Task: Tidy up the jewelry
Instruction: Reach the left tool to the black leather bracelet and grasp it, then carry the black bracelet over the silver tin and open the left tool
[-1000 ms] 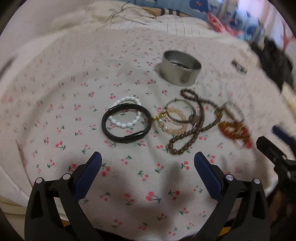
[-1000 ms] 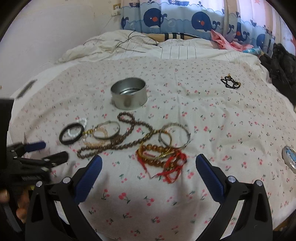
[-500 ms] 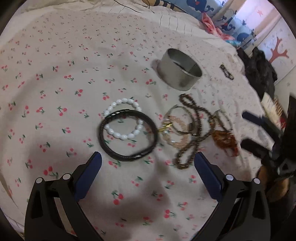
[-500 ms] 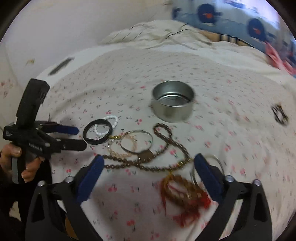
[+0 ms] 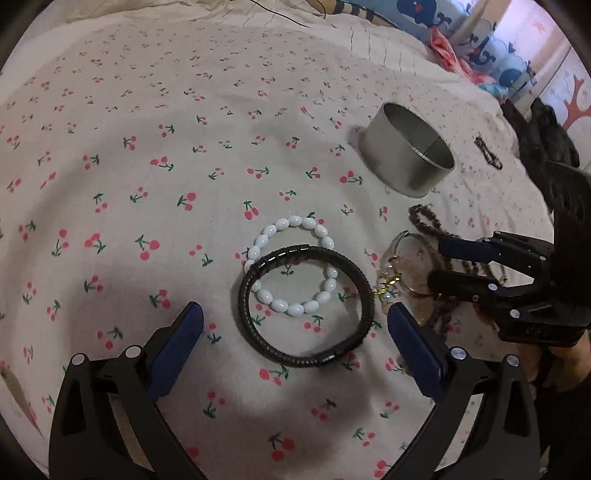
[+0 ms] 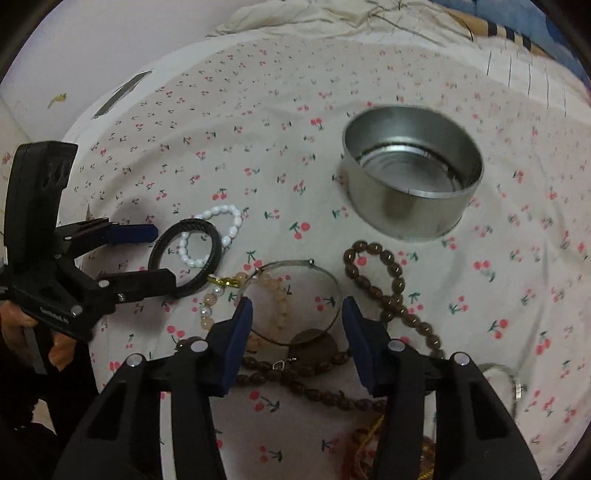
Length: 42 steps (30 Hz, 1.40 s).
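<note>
My left gripper (image 5: 295, 332) is open and hangs low over the cherry-print sheet. A black braided bracelet (image 5: 360, 280) lies just ahead between its fingers, overlapping a white bead bracelet (image 5: 291, 221). My right gripper (image 6: 295, 321) points down at a thin metal bangle (image 6: 325, 271) and a peach bead bracelet (image 6: 275, 291). Its jaws are closing with both pieces between them, and the pads touch neither. A long brown bead necklace (image 6: 397, 284) loops to the right. Behind it stands an open round tin (image 6: 399, 214). The left gripper (image 6: 162, 254) shows beside the black bracelet (image 6: 218, 254).
A small dark bracelet (image 5: 487, 153) lies apart at the far right, near dark clothing (image 5: 543, 133). Red cord and amber beads (image 6: 369, 443) sit under the right gripper, with a silver piece (image 6: 506, 376) beside them. A crumpled blanket (image 6: 332, 22) lies at the back.
Both grippers have come down closer to the jewelry. The right one has swung left over the metal bangle and its jaws have narrowed. The left one now frames the black bracelet.
</note>
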Tool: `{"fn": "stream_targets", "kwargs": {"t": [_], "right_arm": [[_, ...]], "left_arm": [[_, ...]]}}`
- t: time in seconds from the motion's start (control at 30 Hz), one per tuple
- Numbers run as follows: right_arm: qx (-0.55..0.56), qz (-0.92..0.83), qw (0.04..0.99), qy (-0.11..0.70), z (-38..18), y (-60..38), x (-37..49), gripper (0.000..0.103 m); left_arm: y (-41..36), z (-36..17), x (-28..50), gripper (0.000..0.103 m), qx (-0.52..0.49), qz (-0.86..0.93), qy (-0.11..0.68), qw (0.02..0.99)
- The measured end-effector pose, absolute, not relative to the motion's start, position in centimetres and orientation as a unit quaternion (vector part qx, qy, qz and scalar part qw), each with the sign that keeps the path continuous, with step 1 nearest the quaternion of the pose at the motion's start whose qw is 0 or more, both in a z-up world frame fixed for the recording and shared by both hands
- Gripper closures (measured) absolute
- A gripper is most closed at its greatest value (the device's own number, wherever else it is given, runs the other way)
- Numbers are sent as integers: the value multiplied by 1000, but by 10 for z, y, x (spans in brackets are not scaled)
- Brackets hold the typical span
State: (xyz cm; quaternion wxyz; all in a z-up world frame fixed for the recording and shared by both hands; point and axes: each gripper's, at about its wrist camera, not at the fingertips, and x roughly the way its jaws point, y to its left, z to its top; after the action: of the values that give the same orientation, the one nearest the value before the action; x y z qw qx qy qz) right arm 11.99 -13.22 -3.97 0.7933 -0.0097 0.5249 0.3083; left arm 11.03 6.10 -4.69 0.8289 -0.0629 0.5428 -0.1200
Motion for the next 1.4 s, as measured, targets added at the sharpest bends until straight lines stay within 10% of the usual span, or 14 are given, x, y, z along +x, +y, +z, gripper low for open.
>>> {"fn": "stream_targets", "kwargs": {"t": [0.2, 0.47, 0.73, 1.4], "right_arm": [[20, 305, 785, 539, -50, -141, 128, 57], [11, 287, 789, 543, -55, -137, 133, 73], [27, 288, 803, 522, -44, -147, 131, 97], [60, 297, 810, 502, -32, -157, 131, 97]], "left_arm": [[59, -52, 116, 17, -54, -120, 539, 832], [57, -58, 115, 78, -52, -144, 546, 824], [63, -52, 108, 95, -53, -143, 542, 826], [81, -46, 105, 76, -53, -144, 567, 809]]}}
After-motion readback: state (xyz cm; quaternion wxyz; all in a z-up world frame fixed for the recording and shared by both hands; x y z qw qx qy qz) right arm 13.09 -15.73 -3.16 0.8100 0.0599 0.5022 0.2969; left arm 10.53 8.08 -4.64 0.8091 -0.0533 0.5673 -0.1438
